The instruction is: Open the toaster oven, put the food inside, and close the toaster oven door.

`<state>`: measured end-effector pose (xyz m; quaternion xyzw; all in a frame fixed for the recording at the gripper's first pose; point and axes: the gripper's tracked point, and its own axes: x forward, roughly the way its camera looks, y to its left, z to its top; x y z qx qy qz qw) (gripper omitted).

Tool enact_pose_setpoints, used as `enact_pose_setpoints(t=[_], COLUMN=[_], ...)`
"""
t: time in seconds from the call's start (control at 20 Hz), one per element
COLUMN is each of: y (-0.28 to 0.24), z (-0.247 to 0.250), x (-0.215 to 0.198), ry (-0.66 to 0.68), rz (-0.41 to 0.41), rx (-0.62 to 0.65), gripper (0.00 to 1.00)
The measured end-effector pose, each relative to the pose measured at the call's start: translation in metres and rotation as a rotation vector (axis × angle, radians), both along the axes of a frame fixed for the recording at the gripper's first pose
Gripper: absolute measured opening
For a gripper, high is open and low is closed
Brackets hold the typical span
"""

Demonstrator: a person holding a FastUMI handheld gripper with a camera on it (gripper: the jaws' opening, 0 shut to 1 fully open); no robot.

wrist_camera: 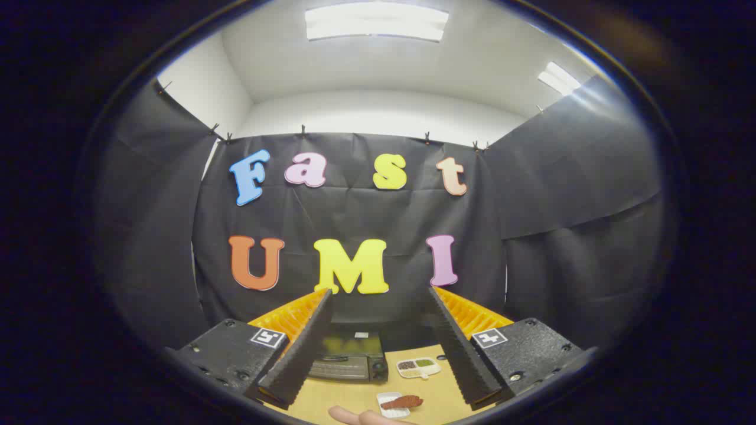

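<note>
Black cloth (366, 218) hangs as the booth's back wall, clipped along its top edge by small clips (302, 130), with further black panels folding in at nine o'clock and three o'clock. Above it rise a white wall (378, 121) and white ceiling (378, 65). A long ceiling light (376, 22) glows at twelve o'clock, a second light (558, 78) at two o'clock. A light wooden tabletop (348, 392) lies at six o'clock.

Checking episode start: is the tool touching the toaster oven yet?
Apart. In the gripper view the tool is open, held high; the toaster oven sits on the table well beyond its fingers, door closed.
</note>
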<state>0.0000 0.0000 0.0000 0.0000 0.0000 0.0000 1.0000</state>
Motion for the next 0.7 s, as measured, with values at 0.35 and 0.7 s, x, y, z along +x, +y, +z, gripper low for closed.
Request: enact_pose_setpoints(t=[0.35,0.7], y=[-0.01,-0.012], z=[0.013,0.007], x=[0.0,0.006], ry=[-0.013,0.016], rz=[-0.027,-0.023], rx=[-0.005,0.004], gripper=[1.0,1.0])
